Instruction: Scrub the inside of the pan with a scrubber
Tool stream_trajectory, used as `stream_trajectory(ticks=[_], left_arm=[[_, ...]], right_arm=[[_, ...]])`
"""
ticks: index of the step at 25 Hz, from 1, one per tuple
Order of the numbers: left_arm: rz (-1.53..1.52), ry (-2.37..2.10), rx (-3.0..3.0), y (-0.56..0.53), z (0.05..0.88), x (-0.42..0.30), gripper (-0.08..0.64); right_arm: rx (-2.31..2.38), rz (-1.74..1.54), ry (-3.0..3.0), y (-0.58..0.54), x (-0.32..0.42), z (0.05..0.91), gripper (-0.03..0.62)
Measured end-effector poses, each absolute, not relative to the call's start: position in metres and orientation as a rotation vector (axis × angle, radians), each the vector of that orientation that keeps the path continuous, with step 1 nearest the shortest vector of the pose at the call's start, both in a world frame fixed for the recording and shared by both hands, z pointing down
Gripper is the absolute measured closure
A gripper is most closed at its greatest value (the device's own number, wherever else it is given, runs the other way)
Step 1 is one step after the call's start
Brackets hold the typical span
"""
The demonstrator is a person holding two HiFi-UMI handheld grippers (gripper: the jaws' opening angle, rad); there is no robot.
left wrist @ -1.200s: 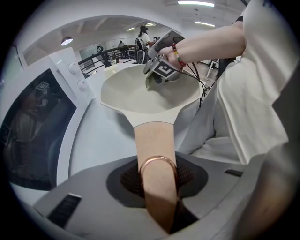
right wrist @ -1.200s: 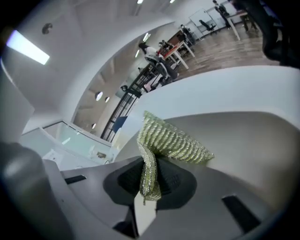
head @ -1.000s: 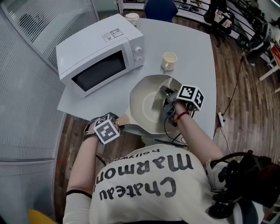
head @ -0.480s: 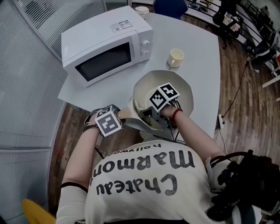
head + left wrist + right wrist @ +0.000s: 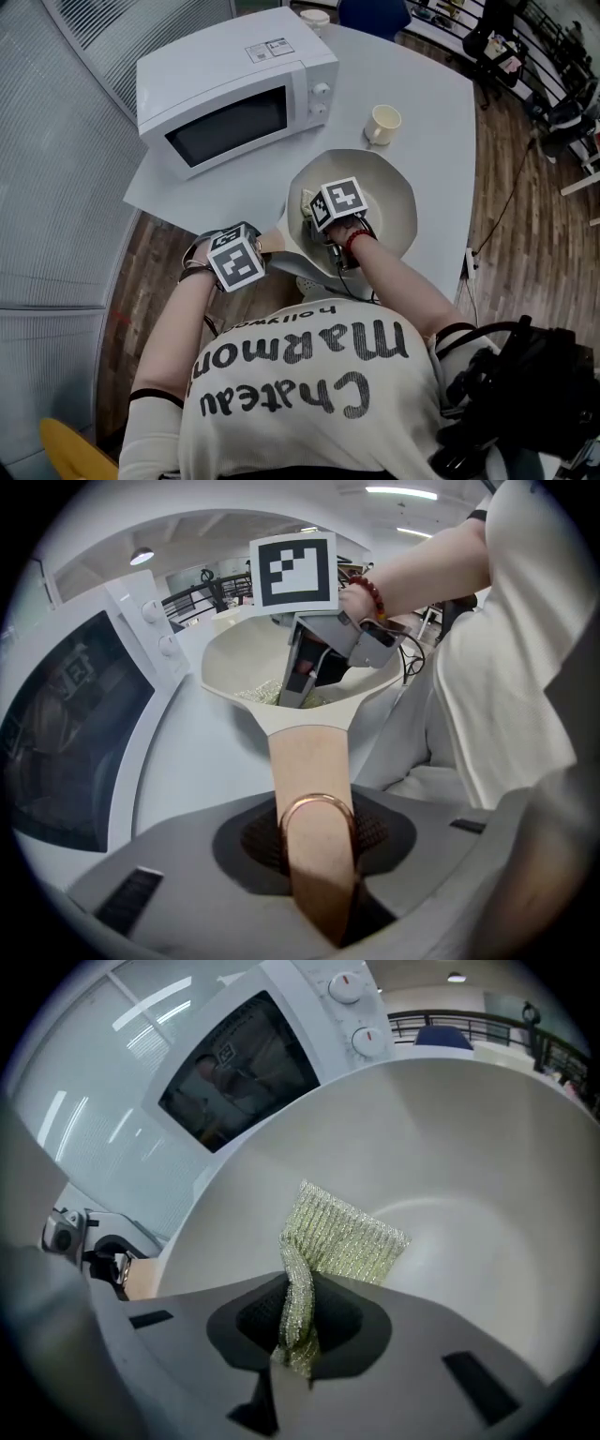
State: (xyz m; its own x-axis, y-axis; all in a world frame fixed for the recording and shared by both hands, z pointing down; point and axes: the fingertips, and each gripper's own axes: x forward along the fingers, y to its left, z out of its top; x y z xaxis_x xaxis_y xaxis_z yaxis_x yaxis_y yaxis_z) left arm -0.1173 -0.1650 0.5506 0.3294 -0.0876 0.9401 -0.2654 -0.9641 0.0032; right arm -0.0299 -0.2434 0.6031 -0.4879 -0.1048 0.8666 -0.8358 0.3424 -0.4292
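A cream pan [image 5: 389,202] sits at the table's near edge, its tan wooden handle [image 5: 273,242] pointing left. My left gripper [image 5: 259,251] is shut on that handle [image 5: 309,761], which runs between the jaws past a copper ring. My right gripper [image 5: 317,214] reaches into the pan's left side near the handle, shut on a greenish-silver mesh scrubber [image 5: 342,1237]. The scrubber fans out against the pan's inner wall [image 5: 469,1194]. The left gripper view shows the right gripper [image 5: 298,684] down inside the pan [image 5: 230,658] with the scrubber [image 5: 261,696] under it.
A white microwave [image 5: 234,89] stands on the grey table [image 5: 431,94] to the left of the pan. A cream cup [image 5: 382,124] sits just beyond the pan, with another cup [image 5: 314,17] at the far edge. The person's torso is close behind the pan.
My right gripper has rolled and swept with the scrubber from the pan's right side to its left side near the handle. The left gripper has kept its hold on the handle.
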Motion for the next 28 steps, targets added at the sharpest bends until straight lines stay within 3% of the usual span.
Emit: stream_trajectory(ticks=[11,15,21,28], left_arm=[[1.713,-0.341,2.427,-0.165,0.551,-0.119,0.426],[1.715,-0.342,2.43,-0.165,0.55,-0.118,0.426],[1.702,-0.36,2.433,-0.165,0.549,-0.117,0.427],[1.692,-0.359,2.428,-0.163,0.547,-0.115,0.426]], right_arm=[[1.366,1.159,-1.603,-0.286,0.095,0.603,0.549],[1.389,0.926,-1.531,-0.293,0.128,0.605,0.549],[1.438,0.766,-1.486,-0.305,0.154,0.592,0.551],[1.549,0.856,-1.52,-0.305,0.172,0.546,0.549]])
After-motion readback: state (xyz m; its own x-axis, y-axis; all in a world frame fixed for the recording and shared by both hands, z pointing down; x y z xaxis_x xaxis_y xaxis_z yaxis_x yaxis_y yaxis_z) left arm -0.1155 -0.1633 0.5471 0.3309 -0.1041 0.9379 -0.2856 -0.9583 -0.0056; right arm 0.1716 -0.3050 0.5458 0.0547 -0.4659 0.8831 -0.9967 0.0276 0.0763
